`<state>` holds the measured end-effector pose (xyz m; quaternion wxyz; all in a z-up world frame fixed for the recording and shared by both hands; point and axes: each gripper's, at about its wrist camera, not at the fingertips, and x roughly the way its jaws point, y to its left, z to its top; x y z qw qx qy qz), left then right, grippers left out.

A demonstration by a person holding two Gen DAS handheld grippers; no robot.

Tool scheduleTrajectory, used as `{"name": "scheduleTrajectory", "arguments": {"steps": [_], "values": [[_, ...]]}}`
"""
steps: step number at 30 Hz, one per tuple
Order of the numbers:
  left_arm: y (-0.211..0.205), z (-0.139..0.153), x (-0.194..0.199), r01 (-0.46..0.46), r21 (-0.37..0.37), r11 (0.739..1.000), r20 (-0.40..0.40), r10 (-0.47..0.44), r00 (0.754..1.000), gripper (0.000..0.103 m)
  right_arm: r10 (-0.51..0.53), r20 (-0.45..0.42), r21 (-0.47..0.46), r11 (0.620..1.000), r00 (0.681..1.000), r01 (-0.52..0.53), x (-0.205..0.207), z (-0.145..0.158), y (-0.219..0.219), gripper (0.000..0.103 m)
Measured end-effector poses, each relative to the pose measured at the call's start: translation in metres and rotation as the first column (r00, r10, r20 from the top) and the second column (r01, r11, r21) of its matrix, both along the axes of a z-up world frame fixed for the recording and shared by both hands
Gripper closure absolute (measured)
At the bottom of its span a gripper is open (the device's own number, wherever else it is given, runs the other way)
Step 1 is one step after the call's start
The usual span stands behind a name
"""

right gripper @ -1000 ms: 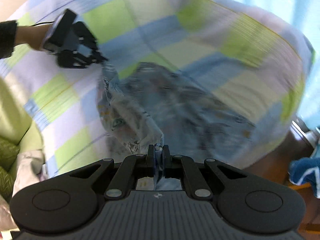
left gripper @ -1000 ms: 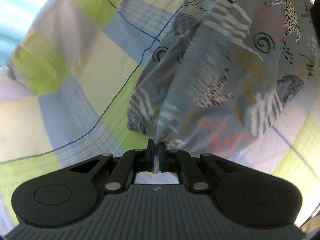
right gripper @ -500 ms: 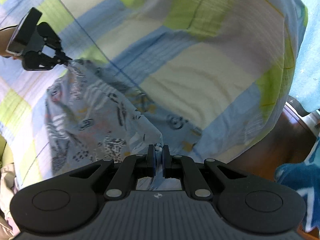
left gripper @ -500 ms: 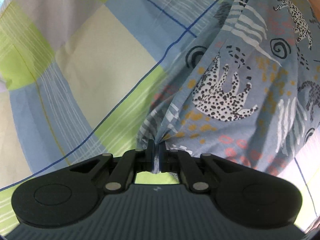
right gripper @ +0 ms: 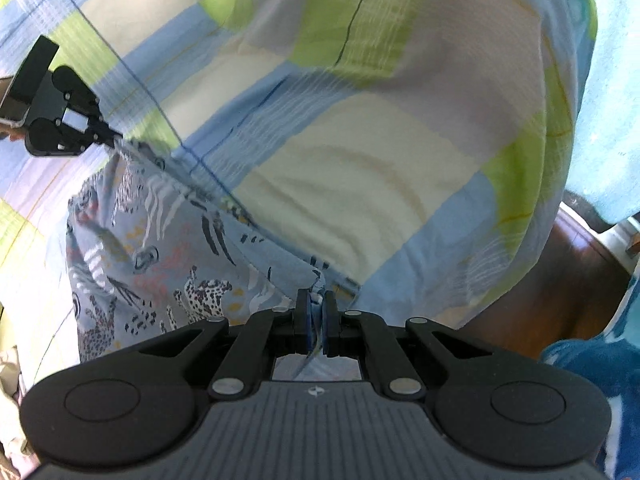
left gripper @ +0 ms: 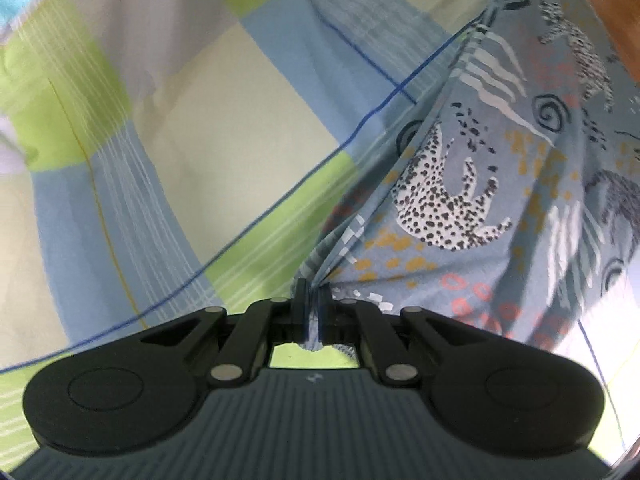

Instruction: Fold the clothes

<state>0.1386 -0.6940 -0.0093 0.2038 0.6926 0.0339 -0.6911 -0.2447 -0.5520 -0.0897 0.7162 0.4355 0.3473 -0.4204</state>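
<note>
Animal-print garment [left gripper: 500, 200] is stretched over checked bed sheet [left gripper: 208, 128], one edge pinched by left gripper [left gripper: 311, 312], other by right gripper [right gripper: 316, 320]. Only right view shows wooden floor [right gripper: 568, 272].

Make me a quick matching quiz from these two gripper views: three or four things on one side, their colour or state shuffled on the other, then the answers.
Things:
1. left gripper
2. garment
3. bedsheet
4. floor

States:
A. dark brown wood
B. checked in green, blue and cream
C. shut on a cloth edge
D. blue-grey with spotted animals

Pairs: 1-C, 2-D, 3-B, 4-A
</note>
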Motion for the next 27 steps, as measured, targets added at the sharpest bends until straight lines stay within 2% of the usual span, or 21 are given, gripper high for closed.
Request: {"name": "scheduleTrajectory", "arguments": {"steps": [4,7,9,10,12,14,16,20,23,26,27], "values": [[0.002,0.001,0.007,0.001,-0.002,1.000,0.002,-0.001,1.000,0.101,0.010,0.001,-0.010,1.000,1.000,-0.010,-0.004,0.005,0.002,0.100],[-0.001,-0.003,0.015,-0.062,0.000,0.998,-0.024,0.062,0.998,0.100,0.009,-0.004,0.005,1.000,1.000,-0.009,-0.003,-0.003,0.002,0.100],[-0.003,-0.013,0.018,-0.085,0.001,0.996,0.000,0.085,0.996,0.093,0.000,-0.010,0.009,1.000,1.000,0.000,-0.002,-0.008,-0.001,0.100],[-0.004,-0.019,0.019,-0.095,-0.009,0.995,0.016,0.095,0.995,0.083,-0.006,-0.013,0.012,1.000,1.000,0.006,-0.001,-0.011,-0.003,0.100],[-0.007,-0.024,0.018,-0.118,-0.035,0.992,0.036,0.119,0.992,0.074,-0.007,-0.026,0.030,1.000,1.000,0.007,0.002,-0.022,-0.008,0.099],[-0.009,-0.026,0.019,-0.142,-0.062,0.988,0.046,0.145,0.988,0.070,-0.007,-0.035,0.060,0.998,0.999,0.009,0.003,-0.034,-0.013,0.096],[-0.008,-0.022,0.021,-0.167,-0.087,0.982,0.044,0.172,0.984,0.067,-0.018,-0.061,0.079,0.997,0.998,0.023,0.001,-0.040,-0.015,0.086],[0.009,-0.007,0.033,-0.246,-0.137,0.960,0.014,0.250,0.968,0.067,-0.067,-0.111,0.062,0.995,0.992,0.074,-0.014,-0.035,-0.013,0.085],[0.030,0.004,0.038,-0.300,-0.193,0.934,-0.005,0.305,0.952,0.067,-0.075,-0.100,0.067,0.994,0.992,0.082,-0.022,-0.025,-0.009,0.084],[0.055,0.014,0.048,-0.382,-0.230,0.895,-0.052,0.380,0.923,0.067,-0.020,-0.061,0.065,0.998,0.998,0.024,-0.015,-0.017,-0.004,0.084],[0.052,0.013,0.041,-0.400,-0.238,0.885,-0.062,0.397,0.916,0.067,0.009,-0.045,0.066,0.998,0.999,-0.006,-0.010,-0.016,-0.003,0.084]]}}
